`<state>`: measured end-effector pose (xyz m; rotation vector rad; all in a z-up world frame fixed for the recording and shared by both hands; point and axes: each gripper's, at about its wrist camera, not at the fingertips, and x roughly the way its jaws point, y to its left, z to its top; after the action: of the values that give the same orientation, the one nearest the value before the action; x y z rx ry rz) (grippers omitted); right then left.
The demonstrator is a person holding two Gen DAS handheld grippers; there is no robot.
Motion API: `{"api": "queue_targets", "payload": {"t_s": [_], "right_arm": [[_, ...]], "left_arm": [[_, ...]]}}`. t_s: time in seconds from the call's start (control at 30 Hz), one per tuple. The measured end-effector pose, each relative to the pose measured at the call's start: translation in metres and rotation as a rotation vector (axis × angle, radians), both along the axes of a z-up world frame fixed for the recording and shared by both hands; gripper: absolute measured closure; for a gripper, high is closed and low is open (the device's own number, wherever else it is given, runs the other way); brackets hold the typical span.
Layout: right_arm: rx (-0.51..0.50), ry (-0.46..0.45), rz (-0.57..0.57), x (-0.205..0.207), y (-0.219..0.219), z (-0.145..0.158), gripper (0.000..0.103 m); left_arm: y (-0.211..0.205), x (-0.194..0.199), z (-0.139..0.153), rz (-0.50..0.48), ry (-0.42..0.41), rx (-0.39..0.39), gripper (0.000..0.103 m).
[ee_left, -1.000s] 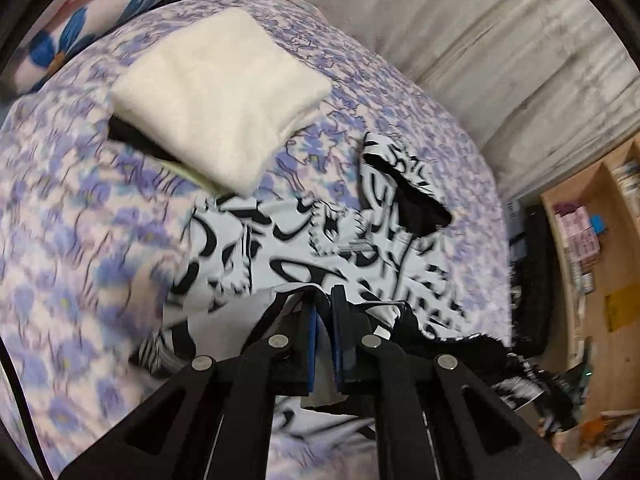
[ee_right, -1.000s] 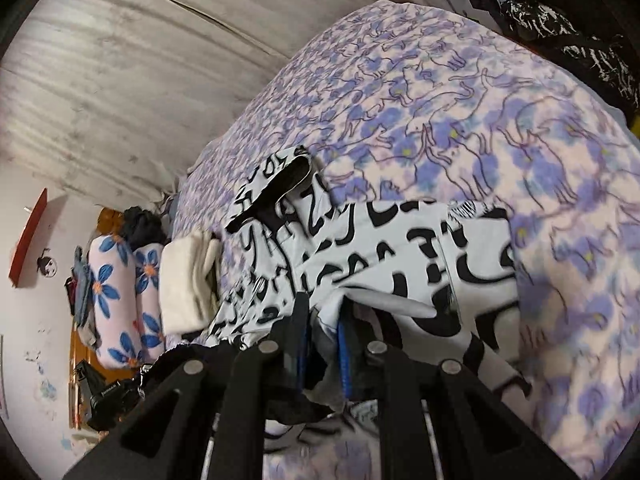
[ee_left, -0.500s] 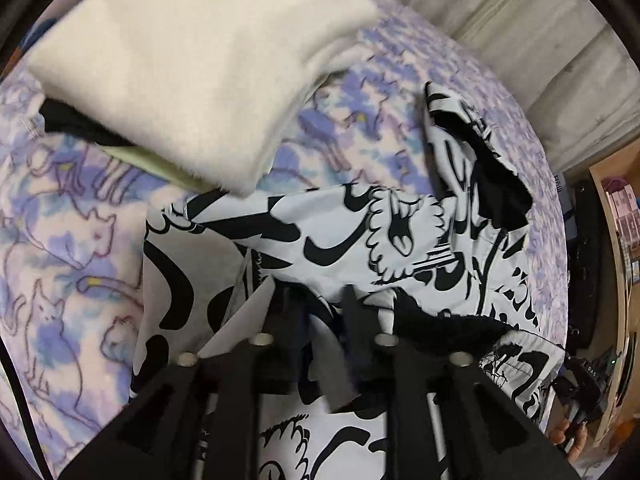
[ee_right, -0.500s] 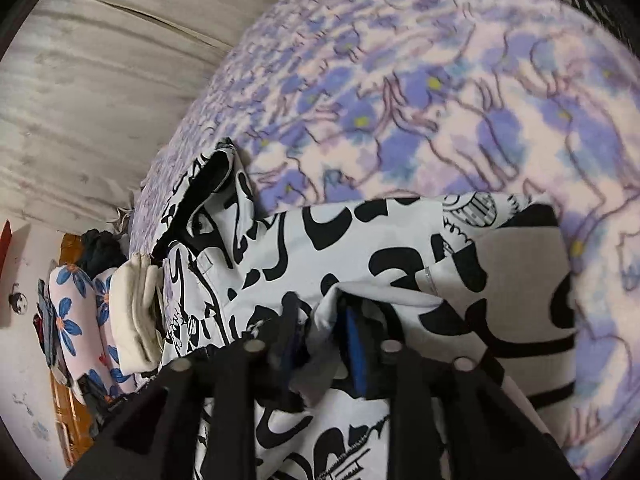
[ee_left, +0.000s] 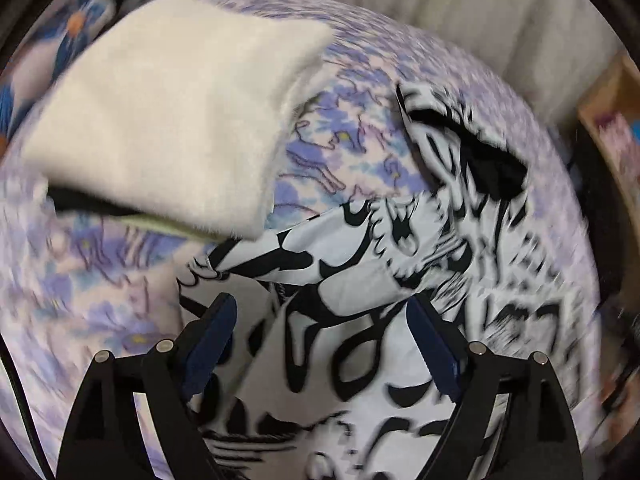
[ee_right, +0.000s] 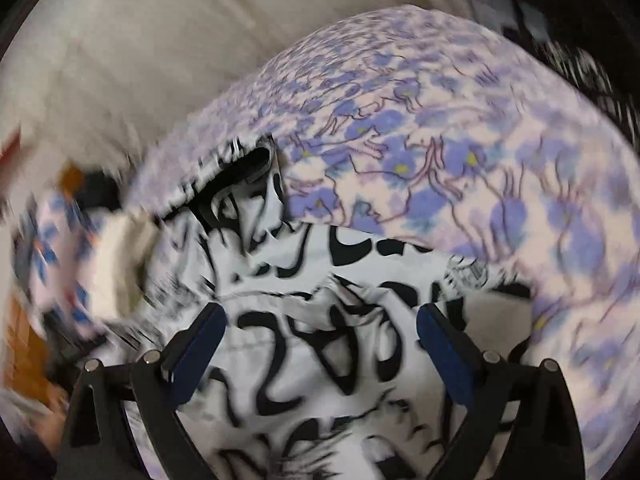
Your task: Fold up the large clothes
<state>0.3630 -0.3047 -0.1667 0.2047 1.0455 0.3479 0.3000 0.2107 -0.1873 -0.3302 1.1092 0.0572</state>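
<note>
Both tongs, left (ee_left: 320,332) & right (ee_right: 320,336), gape wide w/ nothing between them, prob. so the fold stays put. Black-and-white graphic-print cloth garment (ee_left: 360,280) lies on the purple floral bed cover (ee_right: 460,152), its edge just by the folded cream fleece (ee_left: 172,116).

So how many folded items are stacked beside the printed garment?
3 show: cream fleece on top, a black layer and a pale green one beneath. More may be hidden.
</note>
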Motion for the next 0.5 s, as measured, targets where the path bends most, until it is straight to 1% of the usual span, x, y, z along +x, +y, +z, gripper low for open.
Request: {"api": "queue_targets", "payload": {"t_s": [0.03,0.13,0.2,0.23,0.3,0.37,0.4,0.43,0.47,0.5], "right_arm": [[-0.050,-0.014,0.036,0.002,0.006,-0.004,0.006],[-0.145,-0.018,0.098,0.008,0.014,-0.021,0.006],[-0.186,-0.005,0.115,0.012,0.015,-0.035,0.007],[-0.200,0.002,0.113,0.014,0.015,-0.041,0.009],[-0.194,0.024,0.118,0.021,0.014,-0.054,0.015],[-0.171,0.056,0.120,0.029,0.015,-0.067,0.025],[-0.161,0.067,0.122,0.032,0.016,-0.071,0.027],[-0.147,0.082,0.127,0.036,0.018,-0.077,0.032],[-0.147,0.088,0.127,0.039,0.020,-0.079,0.038],[-0.149,0.088,0.127,0.040,0.021,-0.081,0.040]], "left_arm": [[-0.004,0.001,-0.003,-0.035,0.003,0.032,0.017],[-0.013,0.004,-0.012,-0.118,0.009,0.092,0.017],[-0.016,0.006,-0.018,-0.148,0.014,0.110,0.017],[-0.018,0.009,-0.023,-0.158,0.022,0.122,0.017],[-0.021,0.014,-0.032,-0.167,0.033,0.123,0.017],[-0.021,0.019,-0.041,-0.166,0.040,0.118,0.019],[-0.021,0.021,-0.044,-0.164,0.043,0.114,0.019],[-0.021,0.023,-0.048,-0.164,0.045,0.113,0.020],[-0.021,0.026,-0.051,-0.166,0.045,0.113,0.022],[-0.021,0.028,-0.053,-0.168,0.044,0.114,0.024]]}}
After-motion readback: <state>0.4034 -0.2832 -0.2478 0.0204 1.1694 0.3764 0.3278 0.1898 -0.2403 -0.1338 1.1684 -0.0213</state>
